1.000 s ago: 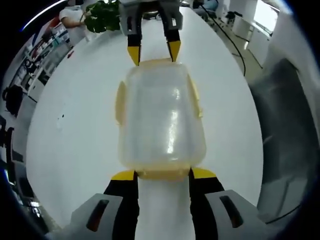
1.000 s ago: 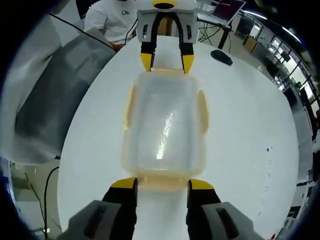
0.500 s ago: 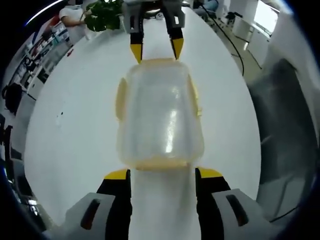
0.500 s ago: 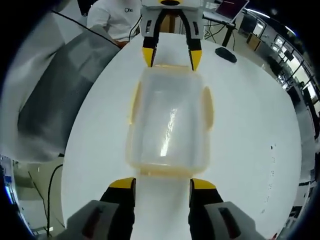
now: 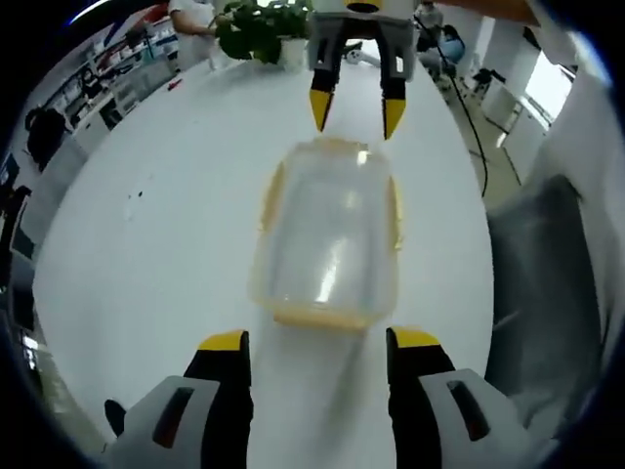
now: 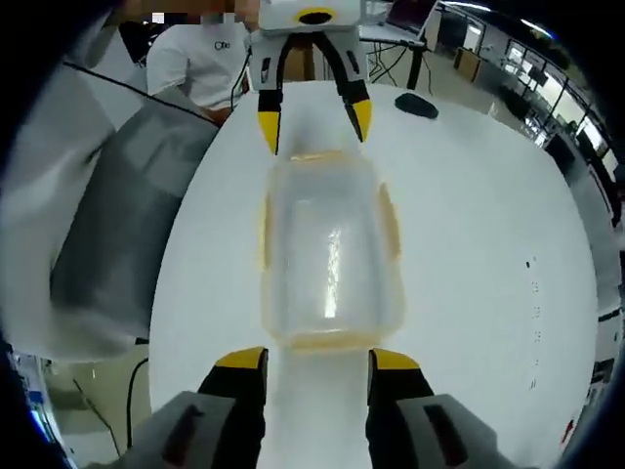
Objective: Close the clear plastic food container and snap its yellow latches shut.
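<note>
A clear plastic food container (image 5: pixel 328 234) (image 6: pixel 330 256) lies closed on the white table (image 5: pixel 156 244), its lid on and yellow latches along its sides and ends. My left gripper (image 5: pixel 317 342) stands open just short of one short end, not touching it; seen from the right gripper view it is the gripper (image 6: pixel 312 122) beyond the far end. My right gripper (image 6: pixel 308 360) is open at the opposite short end, a small gap away, and appears in the left gripper view as the gripper (image 5: pixel 354 107) past the far end. Nothing is held between either pair of jaws.
A potted green plant (image 5: pixel 256 29) stands at the far table edge. A person in a white shirt (image 6: pixel 210 59) sits beyond the table. A grey fabric-covered shape (image 6: pixel 117 225) lies beside the table. A dark computer mouse (image 6: pixel 415 101) rests on the table.
Both grippers have drawn back from the container's ends, so gaps now show between the jaw tips and the container. The left gripper's jaws have spread slightly wider.
</note>
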Demonstrator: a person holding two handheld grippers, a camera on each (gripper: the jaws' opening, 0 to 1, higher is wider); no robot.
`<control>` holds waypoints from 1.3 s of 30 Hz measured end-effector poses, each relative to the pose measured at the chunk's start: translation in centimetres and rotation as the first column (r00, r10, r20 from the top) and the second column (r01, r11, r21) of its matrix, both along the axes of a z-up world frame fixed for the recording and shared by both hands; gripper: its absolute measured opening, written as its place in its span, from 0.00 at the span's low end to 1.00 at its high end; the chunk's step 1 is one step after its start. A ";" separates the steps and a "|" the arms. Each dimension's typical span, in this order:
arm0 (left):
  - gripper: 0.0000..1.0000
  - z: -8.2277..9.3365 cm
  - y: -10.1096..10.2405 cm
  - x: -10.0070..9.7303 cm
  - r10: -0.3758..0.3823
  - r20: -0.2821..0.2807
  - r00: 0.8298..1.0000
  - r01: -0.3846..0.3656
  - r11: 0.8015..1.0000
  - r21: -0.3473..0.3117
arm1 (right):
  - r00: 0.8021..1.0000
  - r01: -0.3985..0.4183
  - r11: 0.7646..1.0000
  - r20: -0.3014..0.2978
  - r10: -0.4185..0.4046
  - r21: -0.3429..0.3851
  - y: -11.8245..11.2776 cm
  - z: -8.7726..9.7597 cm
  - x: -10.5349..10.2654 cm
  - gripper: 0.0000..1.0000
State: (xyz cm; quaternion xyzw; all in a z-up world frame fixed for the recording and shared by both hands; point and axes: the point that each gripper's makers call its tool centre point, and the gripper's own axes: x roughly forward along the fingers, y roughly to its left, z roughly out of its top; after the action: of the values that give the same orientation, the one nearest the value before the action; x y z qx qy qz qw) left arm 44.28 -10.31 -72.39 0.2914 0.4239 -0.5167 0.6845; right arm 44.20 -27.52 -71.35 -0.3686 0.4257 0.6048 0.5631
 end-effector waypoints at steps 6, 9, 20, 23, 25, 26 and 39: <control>0.52 0.2 -0.1 0.4 0.113 -0.037 0.993 -0.114 0.993 -0.033 | 0.986 0.166 0.985 0.013 -0.167 0.037 0.9 0.7 1.1 0.36; 0.52 0.5 -0.3 0.5 0.163 -0.055 0.985 -0.167 0.984 -0.062 | 0.972 0.228 0.972 0.038 -0.230 0.049 1.4 0.8 1.5 0.37; 0.51 1.6 -0.7 1.3 0.393 -0.140 0.909 -0.411 0.902 -0.131 | 0.904 0.422 0.903 0.032 -0.425 0.078 2.1 1.4 2.1 0.36; 0.51 1.4 -0.6 1.6 0.485 -0.174 0.857 -0.509 0.850 -0.137 | 0.880 0.473 0.878 0.021 -0.475 0.070 2.0 1.1 2.0 0.41; 0.51 1.4 -0.9 1.7 0.535 -0.227 0.814 -0.572 0.806 -0.154 | 0.860 0.509 0.858 0.004 -0.510 0.065 1.8 0.9 2.0 0.40; 0.51 1.3 -1.0 1.8 0.565 -0.253 0.786 -0.610 0.776 -0.161 | 0.840 0.542 0.838 -0.010 -0.542 0.071 1.9 0.8 2.0 0.42; 0.51 -0.2 -2.4 0.3 0.619 -0.323 0.716 -0.682 0.719 -0.136 | 0.648 0.759 0.648 -0.156 -0.746 0.055 1.6 -0.5 1.6 0.43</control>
State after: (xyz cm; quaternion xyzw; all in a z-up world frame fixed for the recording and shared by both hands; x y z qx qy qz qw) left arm 44.56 -12.69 -72.61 -0.0333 0.5163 -0.3216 0.7930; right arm 45.79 -25.96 -71.83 -0.0884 0.5376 0.3606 0.7571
